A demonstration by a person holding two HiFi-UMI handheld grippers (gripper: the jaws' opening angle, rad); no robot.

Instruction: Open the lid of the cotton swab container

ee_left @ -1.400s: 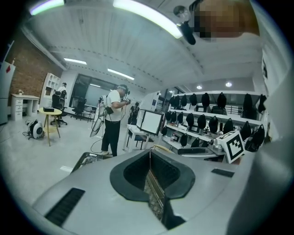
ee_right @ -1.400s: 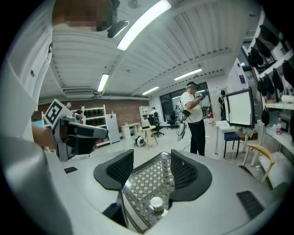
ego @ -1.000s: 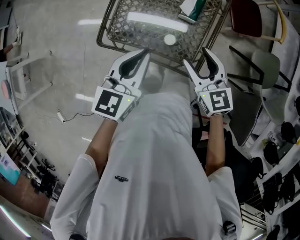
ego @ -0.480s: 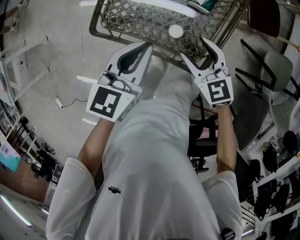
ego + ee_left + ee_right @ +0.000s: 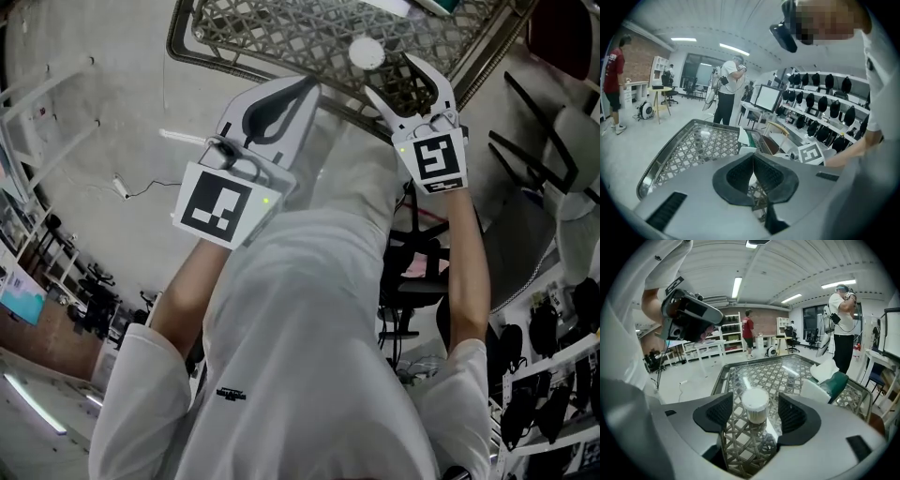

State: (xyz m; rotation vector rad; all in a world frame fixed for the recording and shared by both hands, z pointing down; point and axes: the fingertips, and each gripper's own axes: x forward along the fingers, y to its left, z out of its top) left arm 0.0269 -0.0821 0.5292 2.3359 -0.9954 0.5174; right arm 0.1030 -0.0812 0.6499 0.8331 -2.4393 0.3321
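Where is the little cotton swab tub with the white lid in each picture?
Head view: cotton swab container at top, right of middle, by the tips of the right gripper.
Left gripper view: not found; the shut left gripper covers the near part of the lattice glass table.
Right gripper view: dead centre, untouched between the open jaws, which have just been opening.
Shared landmark: the lattice glass table.

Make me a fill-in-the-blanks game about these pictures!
The left gripper has its jaws ____. The right gripper has its jaws ____, touching nothing. The cotton swab container on the table has a ____ lid.
Missing words: shut; open (they have just been opening); white.
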